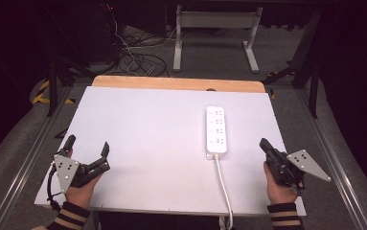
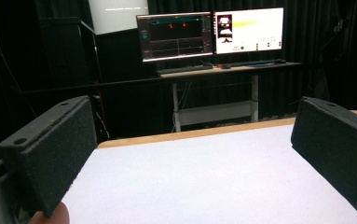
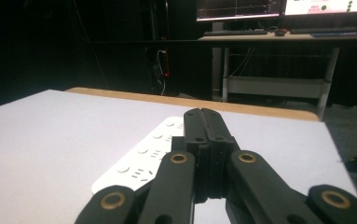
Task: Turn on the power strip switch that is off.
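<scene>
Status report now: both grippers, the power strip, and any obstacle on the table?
Left gripper open, empty. Right gripper shut, empty, beside power strip. Strip flat on table, untouched. Nothing between.

No words or numbers can be read anywhere. The two bright computer screens [image 2: 211,33] far ahead of the tool show only tiny blurry marks. The long white plastic power strip [image 1: 216,130] has no label.

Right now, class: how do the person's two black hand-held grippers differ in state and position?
The left gripper has its jaws spread wide; the right gripper has its jaws pressed together. The left is far from the white power strip; the right is beside it. Both grip nothing.
</scene>
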